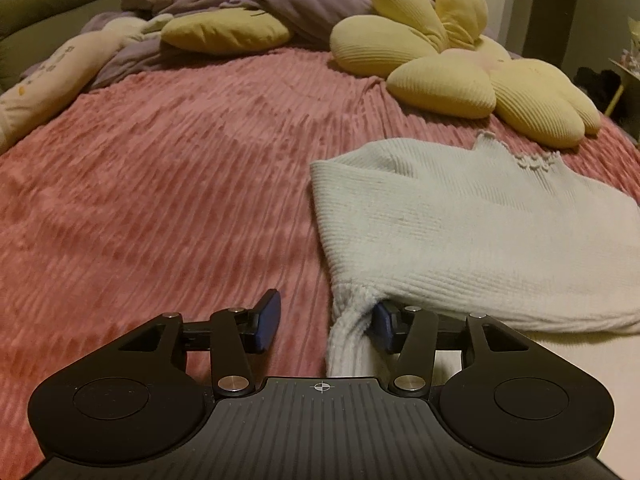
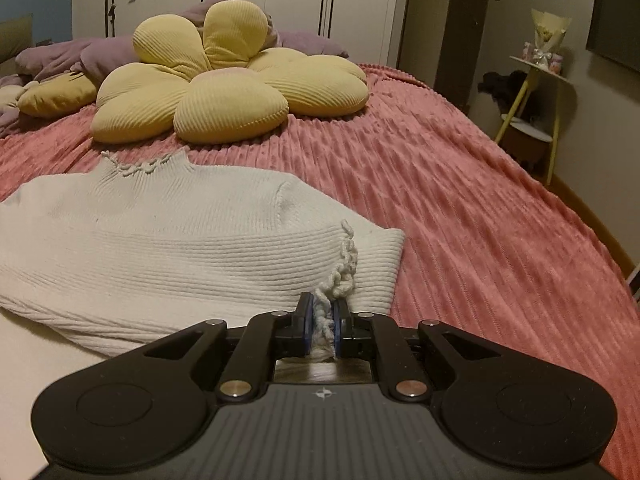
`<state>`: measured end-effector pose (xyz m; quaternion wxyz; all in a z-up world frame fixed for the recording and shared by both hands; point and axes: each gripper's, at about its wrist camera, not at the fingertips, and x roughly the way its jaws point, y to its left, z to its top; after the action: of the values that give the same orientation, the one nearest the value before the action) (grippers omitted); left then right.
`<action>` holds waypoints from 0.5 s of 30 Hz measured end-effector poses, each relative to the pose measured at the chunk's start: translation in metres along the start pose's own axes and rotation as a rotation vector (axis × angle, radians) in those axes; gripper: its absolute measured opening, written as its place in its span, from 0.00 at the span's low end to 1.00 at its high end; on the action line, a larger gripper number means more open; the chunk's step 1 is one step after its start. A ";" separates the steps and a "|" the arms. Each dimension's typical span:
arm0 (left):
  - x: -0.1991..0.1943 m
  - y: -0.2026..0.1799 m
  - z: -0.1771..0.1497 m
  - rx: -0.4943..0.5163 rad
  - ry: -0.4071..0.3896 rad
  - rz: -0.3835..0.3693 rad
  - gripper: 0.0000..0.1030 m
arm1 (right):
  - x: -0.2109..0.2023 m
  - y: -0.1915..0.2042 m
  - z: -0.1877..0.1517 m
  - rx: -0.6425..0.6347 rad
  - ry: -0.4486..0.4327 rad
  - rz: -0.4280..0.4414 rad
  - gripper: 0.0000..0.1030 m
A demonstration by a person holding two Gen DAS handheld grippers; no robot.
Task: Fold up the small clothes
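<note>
L claw (image 1: 326, 326) stood released, pads apart, white knit sweater (image 1: 460, 232) lying on pink bedspread (image 1: 160, 184) w/ its edge against the right-side pad. R claw (image 2: 322, 314) clenched on sweater's scalloped hem, garment spreading left.

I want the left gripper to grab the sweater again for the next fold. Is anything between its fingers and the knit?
Nothing visible blocks it. The left gripper is open, and a bunched end of the white sweater already hangs between its fingers, against the right-hand pad. The pink blanket around it lies bare.
</note>
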<state>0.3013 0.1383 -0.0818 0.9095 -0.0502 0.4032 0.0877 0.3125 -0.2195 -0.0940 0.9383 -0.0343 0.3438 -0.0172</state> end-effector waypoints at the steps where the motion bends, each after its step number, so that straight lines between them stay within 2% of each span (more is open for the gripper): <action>1: -0.001 0.002 0.000 0.003 0.001 -0.001 0.53 | -0.001 0.000 0.001 0.003 -0.001 -0.004 0.07; 7: -0.010 0.017 -0.002 0.019 0.007 -0.012 0.60 | 0.002 -0.005 0.004 0.023 0.020 0.002 0.07; 12: -0.021 0.030 -0.006 0.018 0.005 -0.031 0.72 | 0.005 -0.011 0.005 0.023 0.026 0.033 0.09; 13: -0.024 0.032 -0.006 0.025 -0.001 -0.027 0.77 | 0.004 -0.013 0.005 0.028 0.030 0.045 0.10; 14: -0.028 0.032 -0.006 0.035 -0.008 -0.017 0.81 | 0.002 -0.016 0.006 0.038 0.029 0.052 0.12; 15: -0.033 0.033 -0.007 0.044 -0.019 -0.004 0.84 | -0.002 -0.019 0.006 0.056 0.026 0.053 0.19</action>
<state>0.2681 0.1656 -0.0627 0.9145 -0.0300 0.3961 0.0772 0.3152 -0.2377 -0.0868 0.9344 0.0013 0.3562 -0.0027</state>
